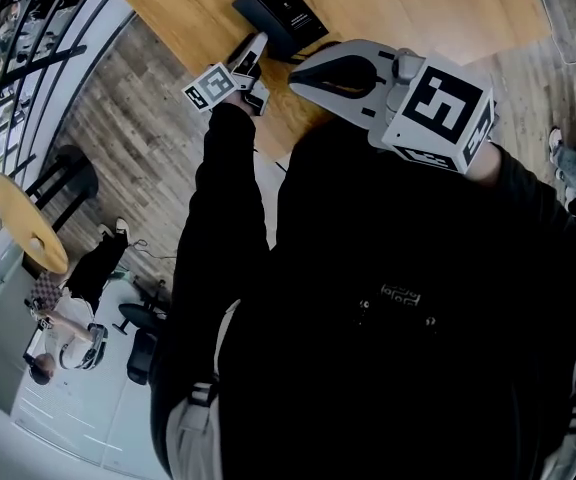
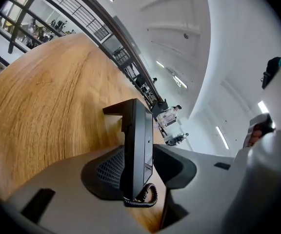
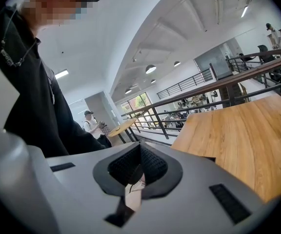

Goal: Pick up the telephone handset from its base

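Left tool (image 2: 139, 169) is wide open with nothing gripped. The phone (image 2: 138, 140) lies on the table (image 2: 43, 106), at 12 o'clock in the head view, and the tool comes at it from the phone's 7 o'clock. In the left gripper view the phone body stands between the pads: one pad looks close against its side, and there is a visible gap on the other. The handset appears to be on its base, though no view separates the two cleanly. Right tool (image 3: 139, 152) has its pads together and empty, held up off the table at about 1 o'clock in the head view, so nothing steadies the base. Likely risks:

- **Whole phone grabbed:** the pads seem to straddle the whole phone, not just the handset, so closing here would probably lift or drag the base too.
- **Cord snag:** the coiled cord (image 2: 144, 196) sits at the phone's 6 o'clock, right by the jaws. It could get pinched, or go taut and tug the base.
- **Uneven grip:** the tool looks rolled relative to the phone, so pad contact may be uneven and the handset could twist out.
- **Base sliding:** the table is smooth, so a one-sided push would likely slide the phone.
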Demonstrator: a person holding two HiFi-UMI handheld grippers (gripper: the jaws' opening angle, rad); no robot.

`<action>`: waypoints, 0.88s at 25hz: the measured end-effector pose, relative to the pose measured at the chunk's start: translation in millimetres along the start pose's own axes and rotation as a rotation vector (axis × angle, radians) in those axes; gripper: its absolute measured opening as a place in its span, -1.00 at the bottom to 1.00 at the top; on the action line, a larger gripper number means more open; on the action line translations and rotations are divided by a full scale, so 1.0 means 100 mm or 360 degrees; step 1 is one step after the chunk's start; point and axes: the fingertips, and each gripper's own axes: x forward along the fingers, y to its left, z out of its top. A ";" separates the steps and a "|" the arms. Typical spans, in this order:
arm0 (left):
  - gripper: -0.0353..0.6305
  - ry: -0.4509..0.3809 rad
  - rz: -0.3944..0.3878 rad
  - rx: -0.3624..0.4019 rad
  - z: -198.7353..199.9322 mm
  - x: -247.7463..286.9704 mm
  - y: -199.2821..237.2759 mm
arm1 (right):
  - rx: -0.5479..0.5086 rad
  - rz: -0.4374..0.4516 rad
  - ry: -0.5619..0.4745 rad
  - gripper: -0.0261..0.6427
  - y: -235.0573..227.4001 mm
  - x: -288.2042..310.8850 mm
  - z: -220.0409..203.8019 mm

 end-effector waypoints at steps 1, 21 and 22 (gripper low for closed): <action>-0.33 0.0004 -0.0004 0.0000 0.00 0.01 0.02 | 0.0002 -0.0004 -0.0001 -0.88 0.00 -0.01 0.00; -0.66 0.0041 0.0045 0.0008 -0.05 0.13 0.12 | 0.0051 -0.0068 -0.0045 -0.88 -0.01 -0.11 -0.05; -0.69 0.0043 0.0048 0.0018 -0.05 0.12 0.12 | 0.0048 -0.0069 -0.0046 -0.88 0.00 -0.11 -0.05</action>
